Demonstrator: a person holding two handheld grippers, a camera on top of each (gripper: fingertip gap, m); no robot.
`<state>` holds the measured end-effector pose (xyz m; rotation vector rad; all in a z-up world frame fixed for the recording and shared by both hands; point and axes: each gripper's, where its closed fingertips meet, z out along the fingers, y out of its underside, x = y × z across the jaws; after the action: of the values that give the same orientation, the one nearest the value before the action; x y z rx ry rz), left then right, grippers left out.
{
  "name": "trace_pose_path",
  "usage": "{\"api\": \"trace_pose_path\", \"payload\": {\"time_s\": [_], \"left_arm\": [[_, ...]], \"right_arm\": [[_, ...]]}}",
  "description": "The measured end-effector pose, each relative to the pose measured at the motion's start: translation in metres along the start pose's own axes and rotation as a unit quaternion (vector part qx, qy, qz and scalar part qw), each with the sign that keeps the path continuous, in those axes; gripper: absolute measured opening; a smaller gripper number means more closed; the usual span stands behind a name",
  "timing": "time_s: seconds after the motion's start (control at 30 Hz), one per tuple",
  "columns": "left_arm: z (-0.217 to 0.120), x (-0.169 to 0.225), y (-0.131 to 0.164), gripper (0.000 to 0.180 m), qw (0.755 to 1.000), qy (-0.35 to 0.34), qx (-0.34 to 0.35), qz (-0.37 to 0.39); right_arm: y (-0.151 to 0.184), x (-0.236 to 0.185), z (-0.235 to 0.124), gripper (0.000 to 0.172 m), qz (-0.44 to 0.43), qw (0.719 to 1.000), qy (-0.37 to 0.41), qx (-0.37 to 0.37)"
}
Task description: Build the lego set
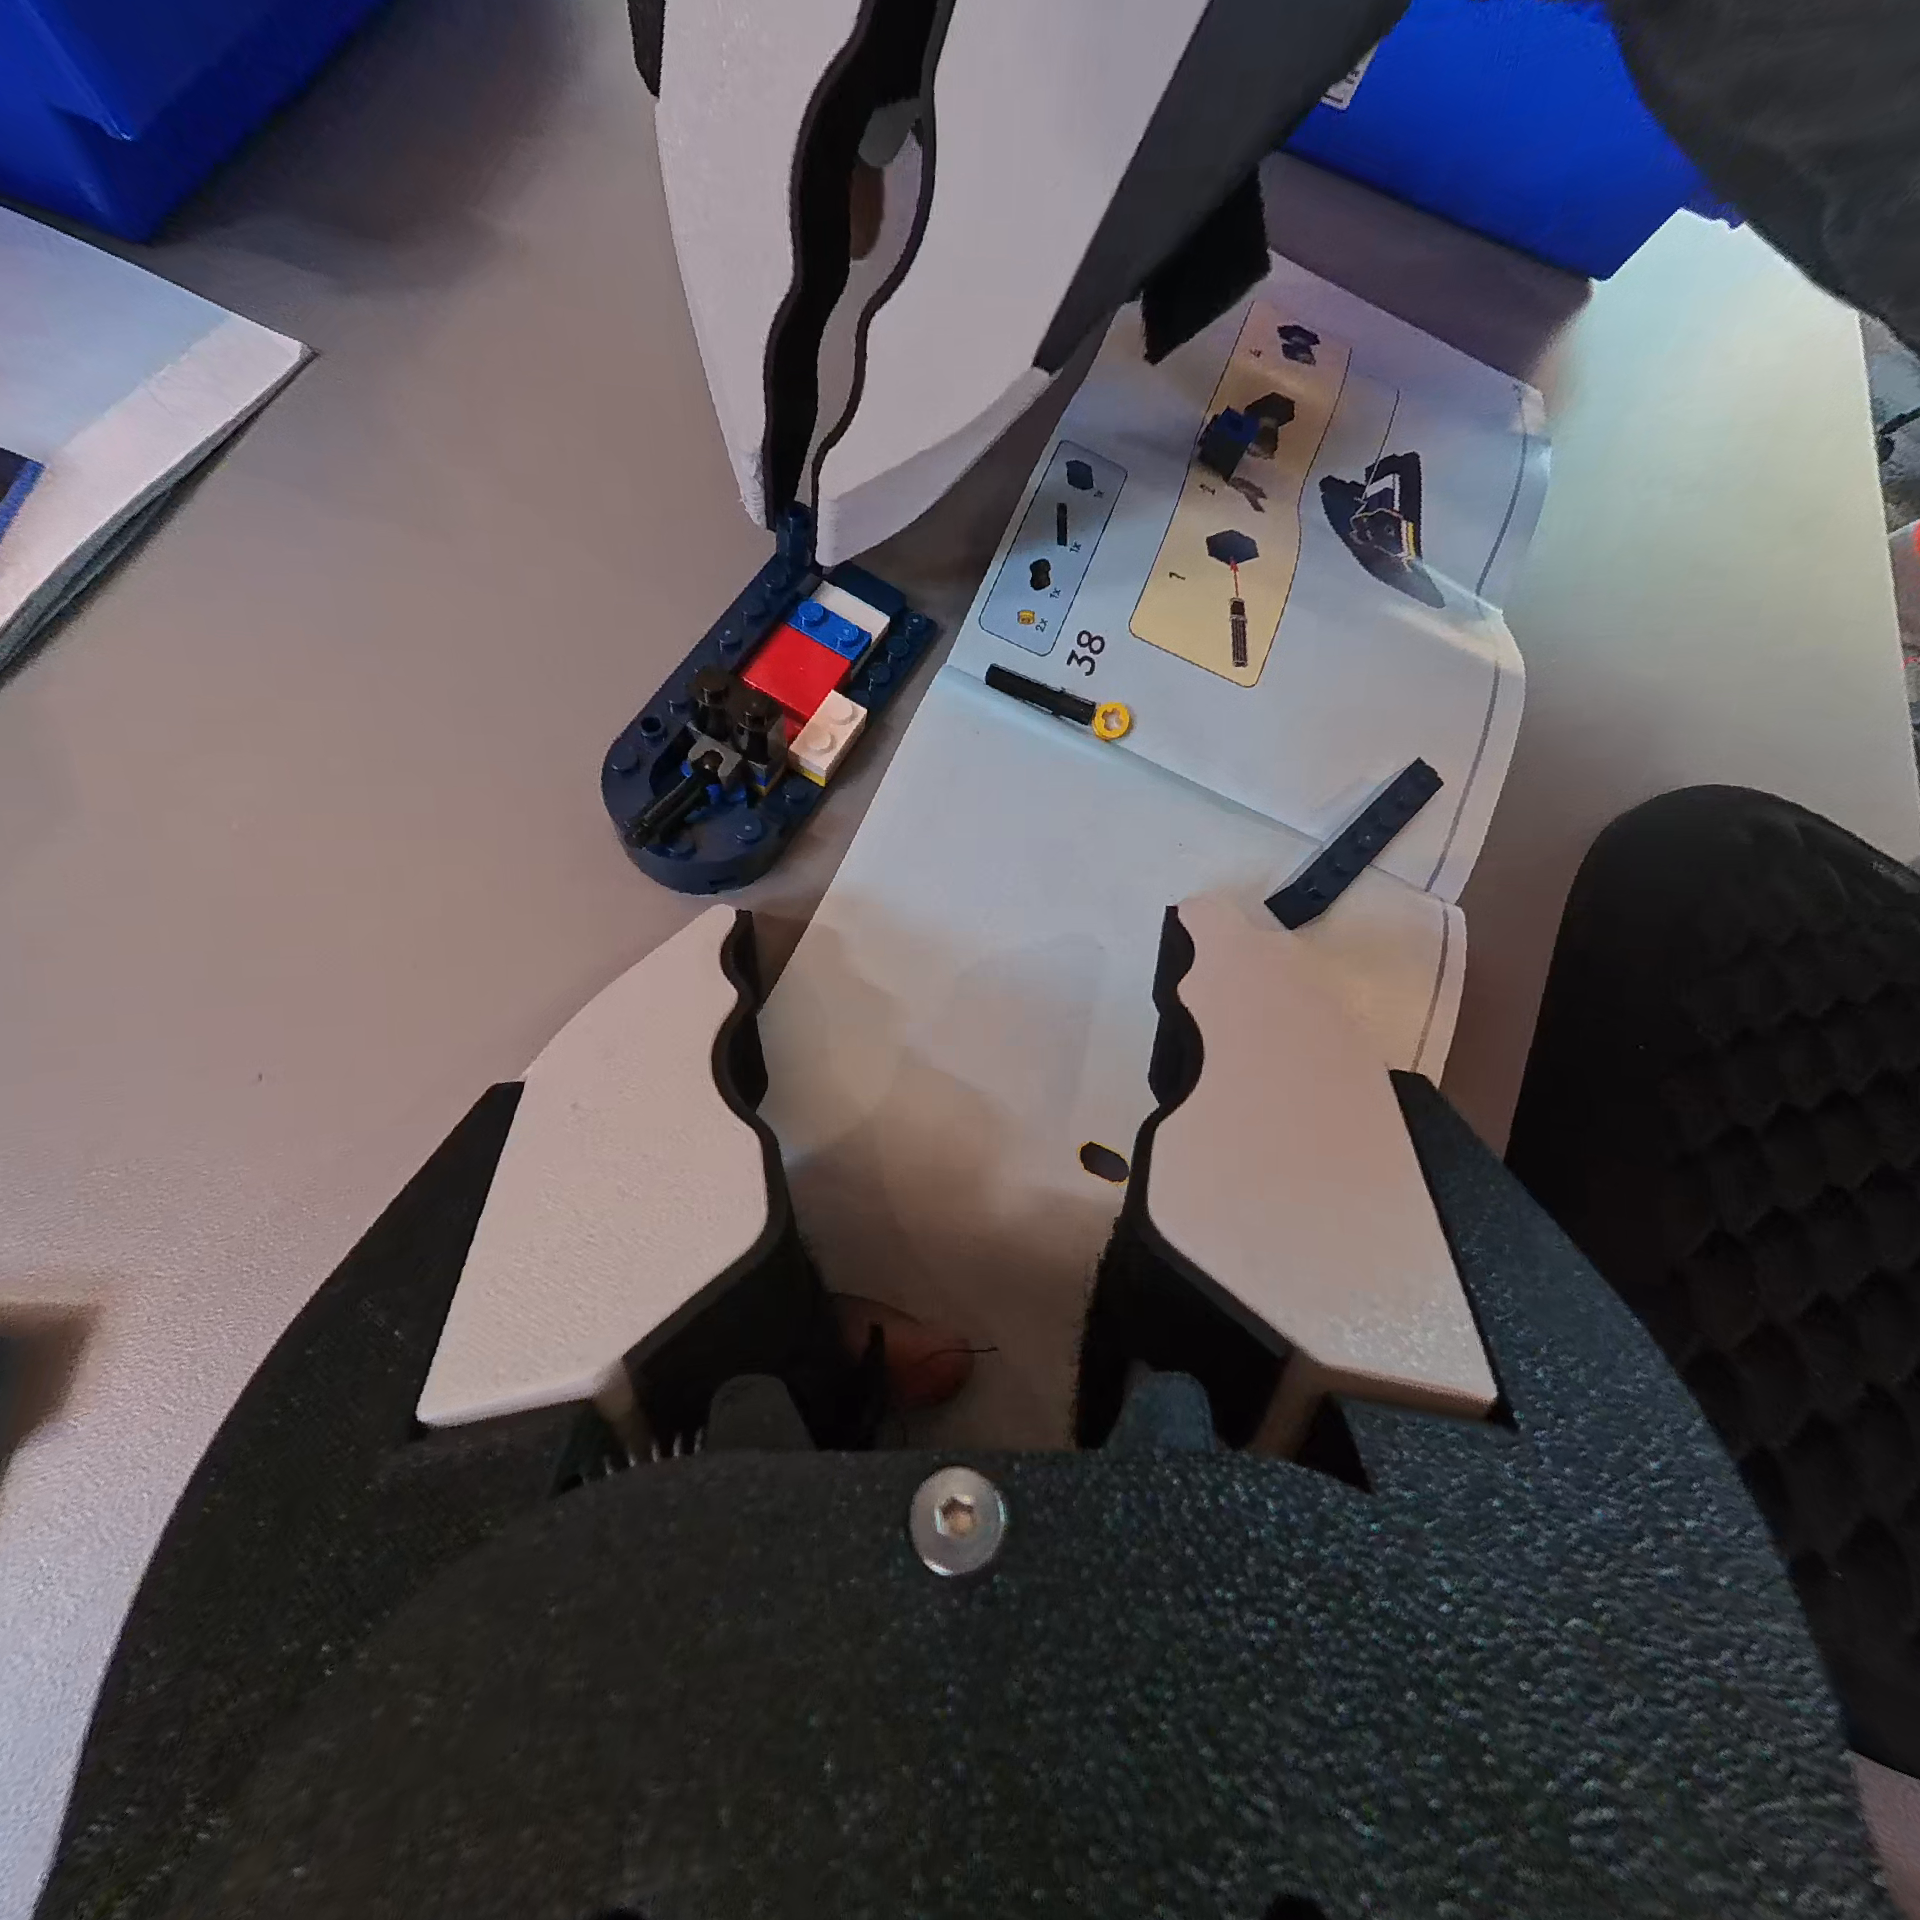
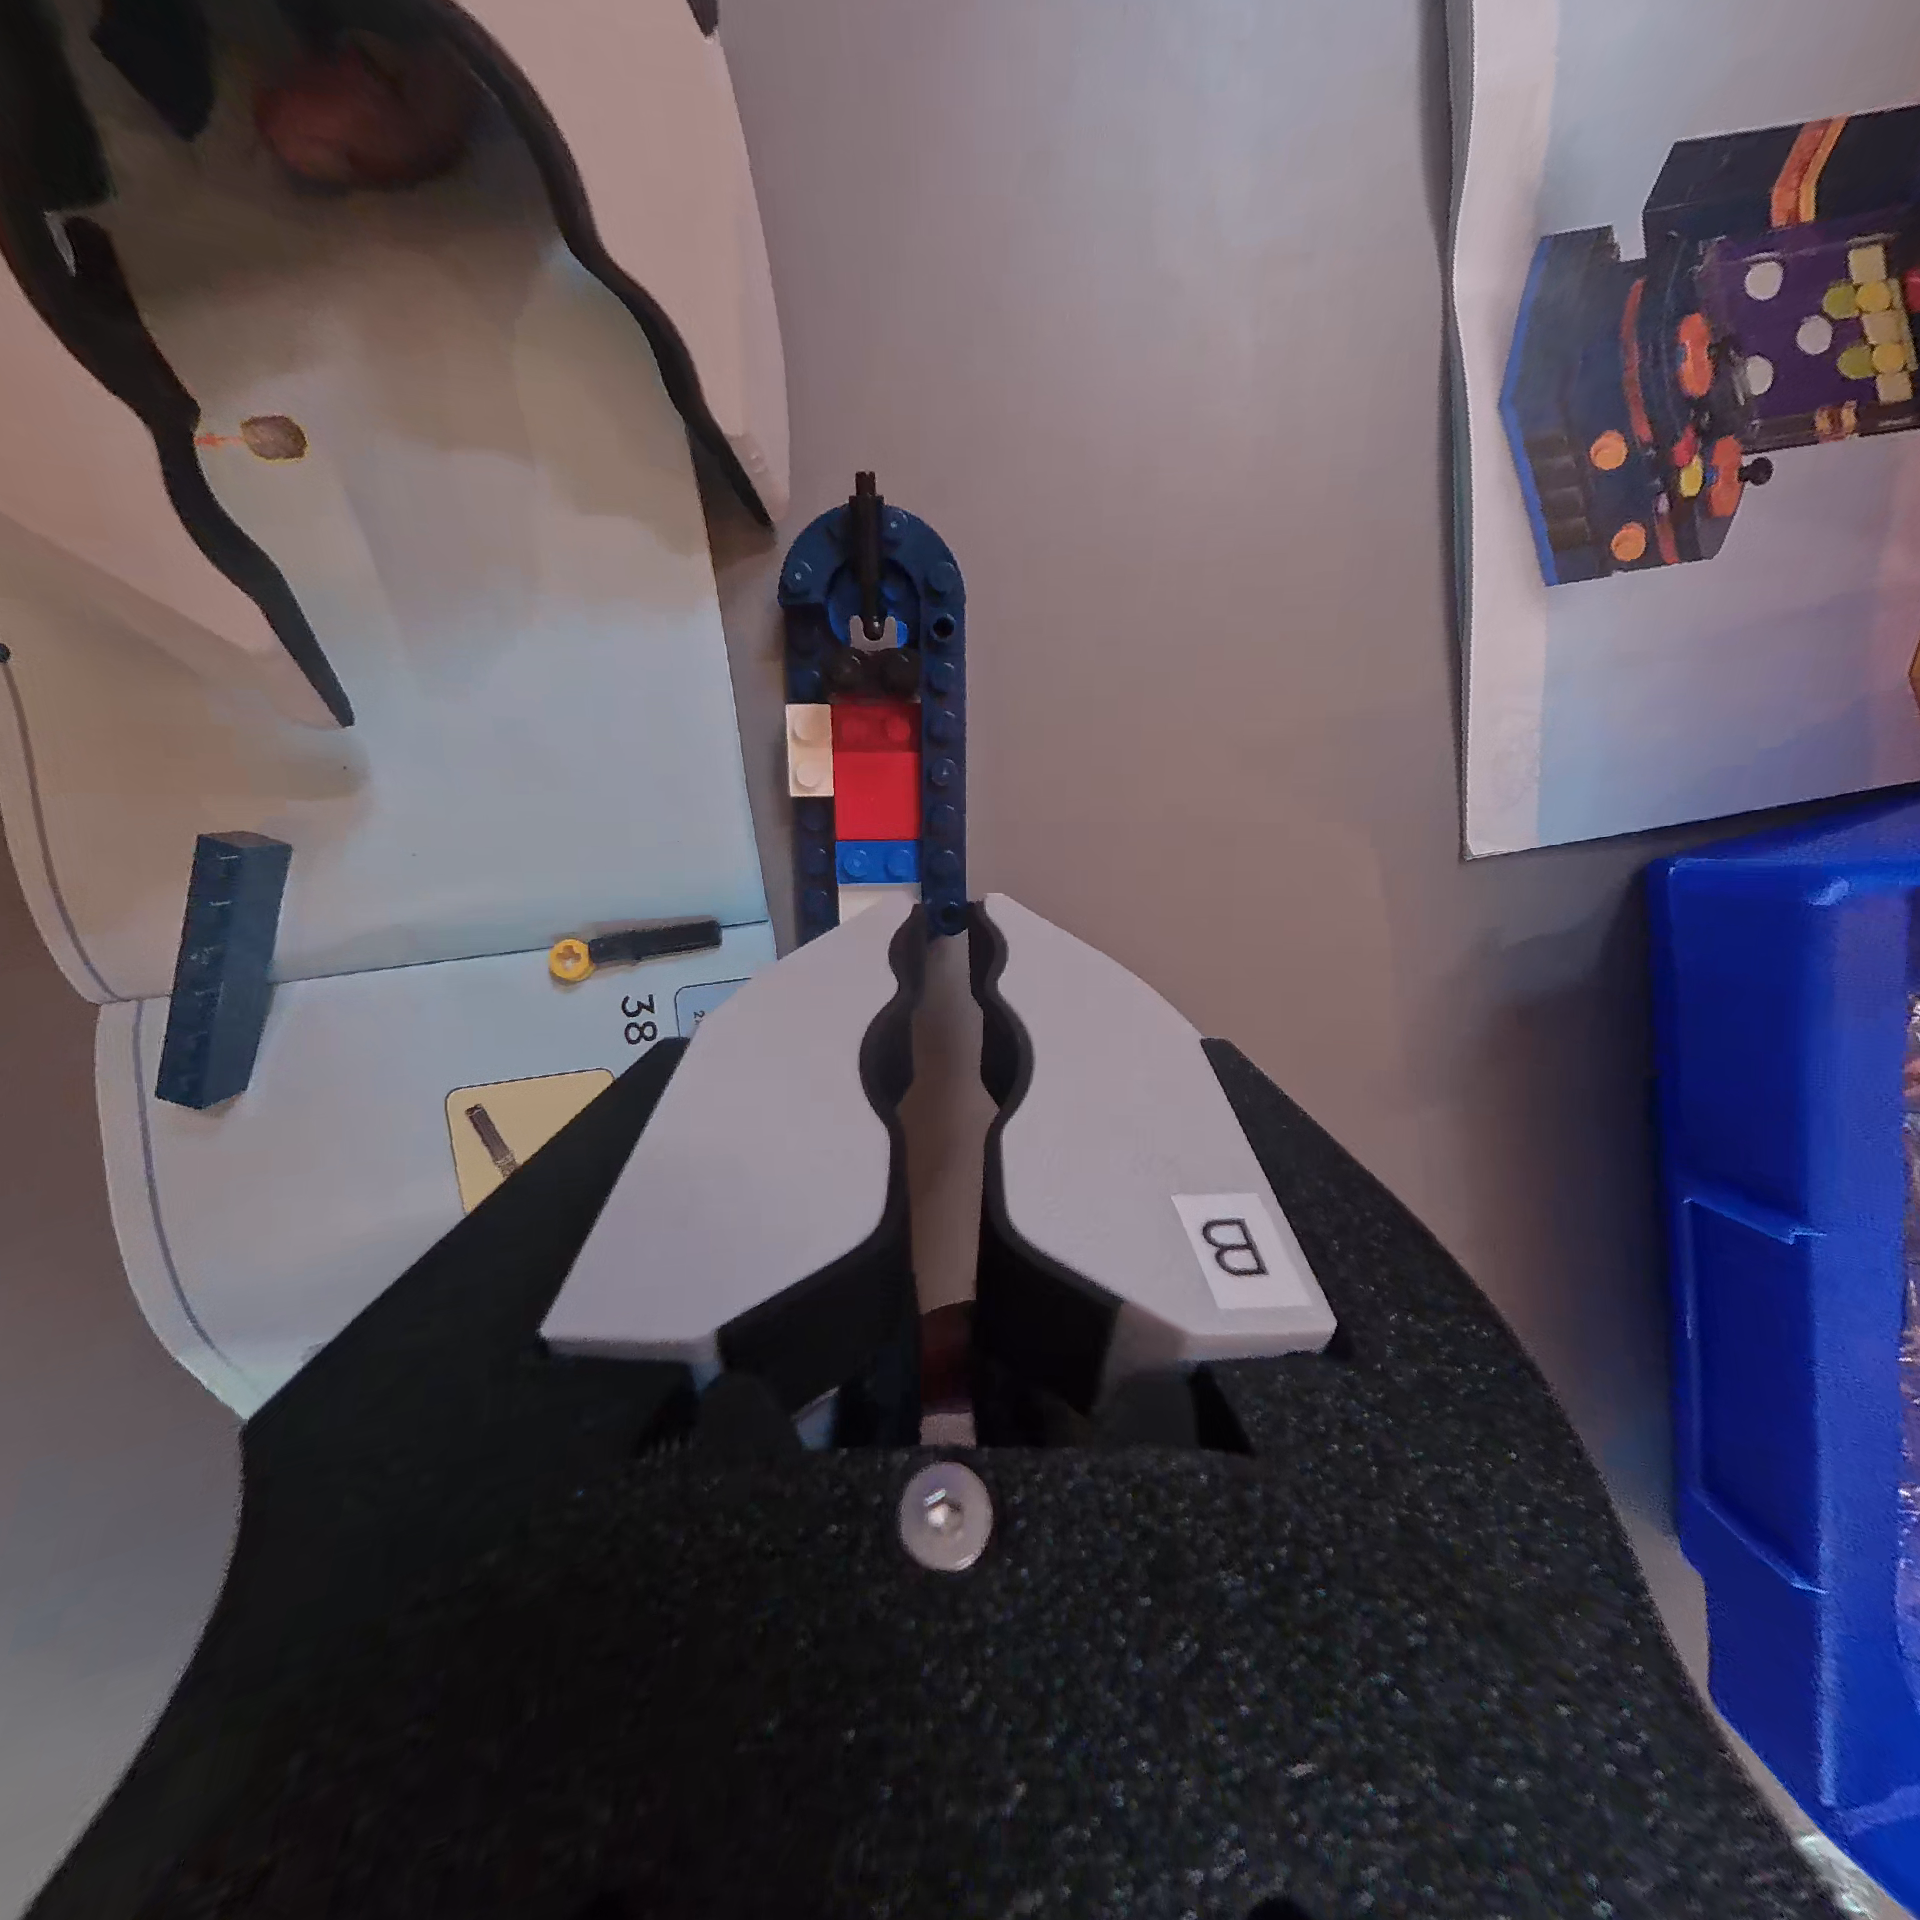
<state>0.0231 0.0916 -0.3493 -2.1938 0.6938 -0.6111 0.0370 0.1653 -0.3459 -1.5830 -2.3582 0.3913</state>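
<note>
my right gripper clamped on dark blue brick model rim end | my left gripper jaws apart, bare, over instruction sheet | looks like mid-build, holding model steady

The blue bin is cut off by the right frame edge. The booklet runs off the left edge. The right gripper covers the near end of the brick model.

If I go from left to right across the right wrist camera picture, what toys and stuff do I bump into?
Loose dark blue long brick → yellow ring on a black pin, both on the open booklet → dark blue brick boat, its corner pinched by the right claw → picture sheet → blue bin.
</note>
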Motion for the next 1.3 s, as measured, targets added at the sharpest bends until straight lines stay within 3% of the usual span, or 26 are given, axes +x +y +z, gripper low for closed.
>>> {"api": "trace_pose_path", "payload": {"time_s": [0.03,0.13,0.2,0.27,0.37,0.43,0.5,0.6,0.93,1.13,1.3], "left_arm": [[0.000,0.000,0.000,0.073,1.000,0.001,0.001,-0.001],[-0.001,0.000,-0.001,0.074,1.000,0.000,0.005,0.000],[-0.002,0.000,-0.002,0.074,1.000,-0.001,0.008,0.000],[-0.002,-0.001,-0.003,0.076,1.000,-0.003,0.011,-0.001],[-0.004,-0.004,-0.005,0.085,1.000,-0.010,0.023,-0.008],[-0.007,-0.006,-0.007,0.085,0.999,-0.013,0.034,-0.017],[-0.008,-0.007,-0.008,0.084,0.999,-0.013,0.040,-0.024],[-0.008,-0.007,-0.008,0.085,0.999,-0.017,0.040,-0.021],[-0.007,-0.006,-0.008,0.088,0.999,-0.014,0.039,-0.018],[-0.006,-0.005,-0.007,0.089,0.999,-0.015,0.034,-0.011],[-0.006,-0.005,-0.007,0.089,0.999,-0.011,0.035,-0.013]], "right_arm": [[0.000,0.000,0.000,0.008,-0.001,1.000,0.001,0.002],[-0.002,-0.005,-0.004,0.044,0.016,1.000,-0.004,0.010],[-0.008,-0.003,-0.016,0.051,0.029,0.999,0.023,0.036],[-0.009,-0.010,-0.030,0.046,0.040,0.997,0.043,0.044],[-0.014,-0.072,-0.035,0.034,0.048,0.997,-0.031,0.057],[-0.009,-0.113,-0.027,0.032,0.050,0.996,-0.068,0.034],[0.002,-0.128,-0.017,0.031,0.053,0.997,-0.049,0.000],[0.006,-0.126,-0.013,0.024,0.064,0.998,-0.012,-0.001],[0.000,-0.118,-0.015,0.007,0.018,1.000,-0.009,0.008],[-0.035,-0.038,-0.046,0.007,-0.047,0.997,-0.004,0.058],[-0.042,0.003,-0.024,0.007,-0.041,0.997,-0.053,0.024]]}}
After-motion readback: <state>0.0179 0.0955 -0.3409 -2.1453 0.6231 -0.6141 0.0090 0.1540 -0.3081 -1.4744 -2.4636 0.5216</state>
